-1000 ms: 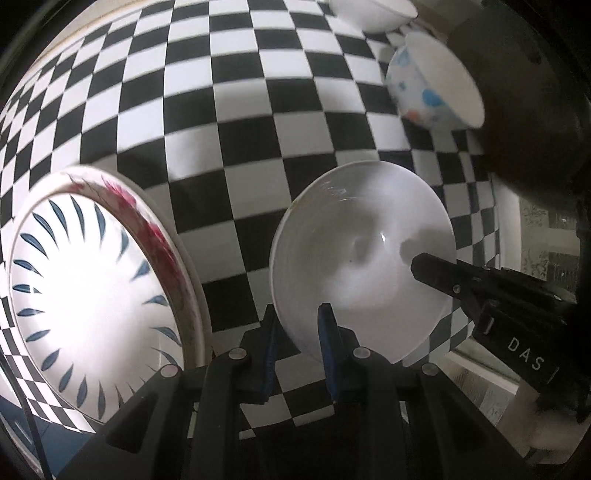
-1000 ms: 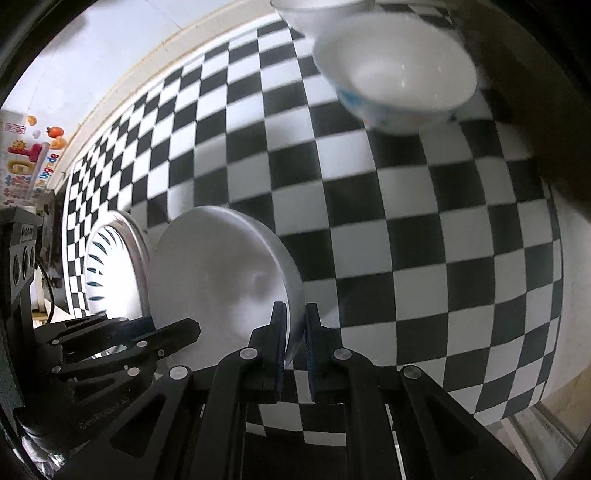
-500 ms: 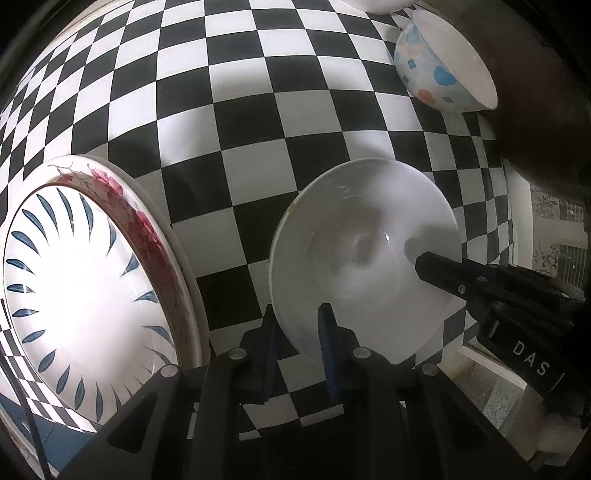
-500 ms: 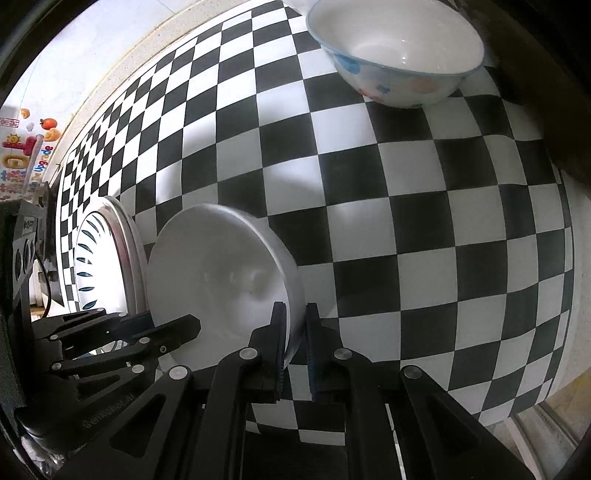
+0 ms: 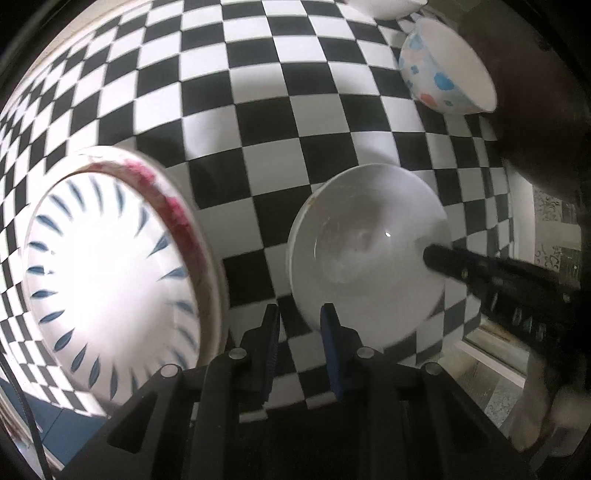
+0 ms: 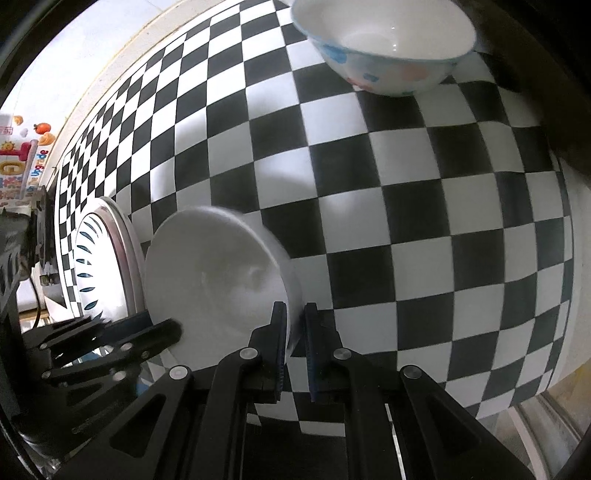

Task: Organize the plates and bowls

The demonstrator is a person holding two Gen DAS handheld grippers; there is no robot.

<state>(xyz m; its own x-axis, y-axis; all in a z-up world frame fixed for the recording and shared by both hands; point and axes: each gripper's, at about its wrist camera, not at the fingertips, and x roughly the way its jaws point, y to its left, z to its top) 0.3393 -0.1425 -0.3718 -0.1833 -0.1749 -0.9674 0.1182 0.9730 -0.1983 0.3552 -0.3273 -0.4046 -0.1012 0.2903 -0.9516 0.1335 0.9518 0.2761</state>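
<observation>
A plain white plate (image 5: 369, 266) is held above the checkered table; it also shows in the right wrist view (image 6: 218, 291). My right gripper (image 6: 295, 332) is shut on its rim. My left gripper (image 5: 298, 332) stands open around the plate's near edge, with a gap on the left side. A white plate with blue petal marks (image 5: 107, 273) sits on a red-rimmed plate (image 5: 177, 206) to the left; the stack also shows in the right wrist view (image 6: 88, 258). A white bowl with blue and pink dots (image 5: 443, 70) stands far right, large in the right wrist view (image 6: 384, 44).
Another white bowl (image 5: 384, 7) is at the far top edge. The checkered tablecloth (image 6: 424, 221) covers the table; its edge falls off at the right (image 6: 576, 295). A dark object (image 5: 535, 92) fills the far right.
The white plate has been carried with both grippers toward the dotted bowl side; the dotted bowl looms larger in the right view. The left jaws look slightly wider than before.
</observation>
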